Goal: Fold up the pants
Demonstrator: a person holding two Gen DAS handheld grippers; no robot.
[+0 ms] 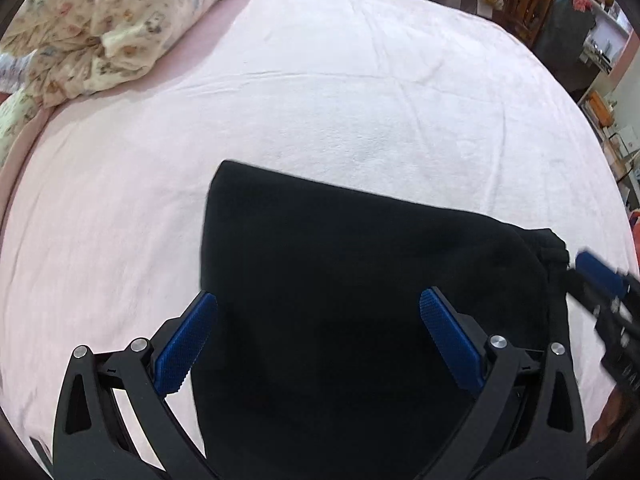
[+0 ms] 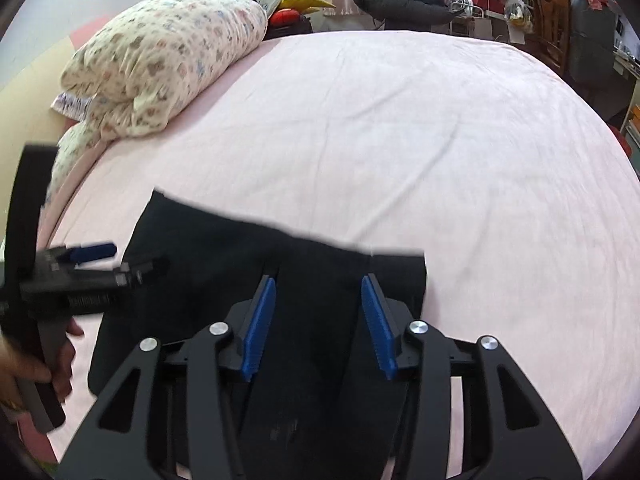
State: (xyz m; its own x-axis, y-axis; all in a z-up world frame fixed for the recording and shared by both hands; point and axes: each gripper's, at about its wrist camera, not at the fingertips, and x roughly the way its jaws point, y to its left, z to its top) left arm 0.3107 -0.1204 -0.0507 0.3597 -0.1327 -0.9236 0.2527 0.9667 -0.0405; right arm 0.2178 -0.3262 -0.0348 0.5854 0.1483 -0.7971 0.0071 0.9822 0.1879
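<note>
Black pants (image 1: 340, 240) lie folded into a flat block on the pink bed sheet (image 1: 360, 80). The waistband end (image 1: 552, 248) shows at their right edge. My left gripper (image 1: 318, 294) hovers over the pants with its blue pads spread wide and nothing between them. In the right wrist view the pants (image 2: 200, 248) lie under my right gripper (image 2: 318, 280). Its jaws stand partly apart above the cloth, and no cloth looks pinched. A blurred right gripper (image 1: 596, 276) enters at the pants' right corner. The left gripper (image 2: 86, 254), held by a hand (image 2: 52, 364), is over the pants' left side.
A floral pillow and bedding (image 2: 168, 52) are piled at the bed's far left, also seen as bedding (image 1: 100, 28). Pink sheet (image 2: 440, 140) stretches beyond and right of the pants. A wooden chair (image 2: 552, 20) and clutter stand past the far edge.
</note>
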